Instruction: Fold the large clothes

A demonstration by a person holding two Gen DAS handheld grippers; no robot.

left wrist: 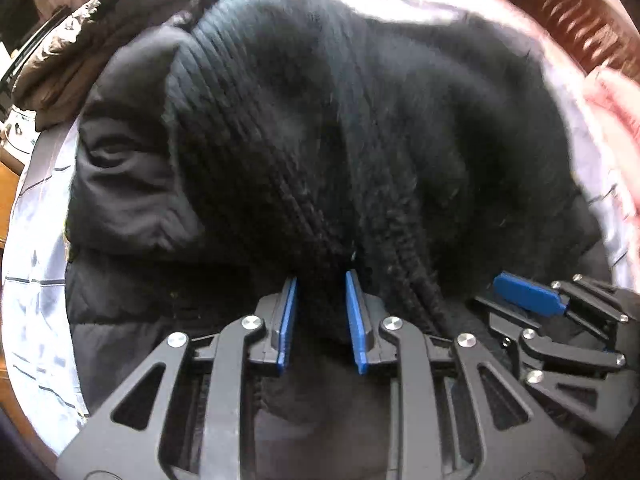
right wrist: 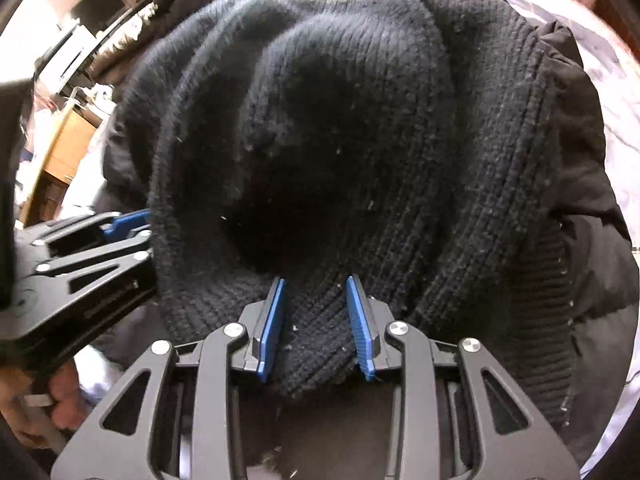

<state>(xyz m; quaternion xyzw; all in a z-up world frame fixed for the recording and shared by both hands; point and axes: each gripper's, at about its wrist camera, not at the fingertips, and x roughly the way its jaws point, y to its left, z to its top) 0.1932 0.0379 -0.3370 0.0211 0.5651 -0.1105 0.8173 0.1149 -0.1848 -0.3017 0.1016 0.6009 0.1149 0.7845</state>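
A black ribbed knit sweater (left wrist: pixel 340 128) lies bunched on top of a black padded jacket (left wrist: pixel 120 184) on a bed. My left gripper (left wrist: pixel 321 280) is shut on a fold of the sweater's near edge, knit filling the gap between its blue pads. My right gripper (right wrist: pixel 315 284) is shut on the sweater (right wrist: pixel 360 140) too, a thick fold of ribbed hem squeezed between its pads. The right gripper shows in the left wrist view (left wrist: pixel 560 320) at the lower right. The left gripper shows in the right wrist view (right wrist: pixel 80 264) at the left, close beside.
A pale grey-lilac bedsheet (left wrist: pixel 36 280) lies under the clothes. A brown quilted garment (left wrist: pixel 60 64) is piled at the far left. A pink blanket (left wrist: pixel 612 104) lies at the right. Wooden furniture (right wrist: pixel 64 148) stands beyond the bed's left edge.
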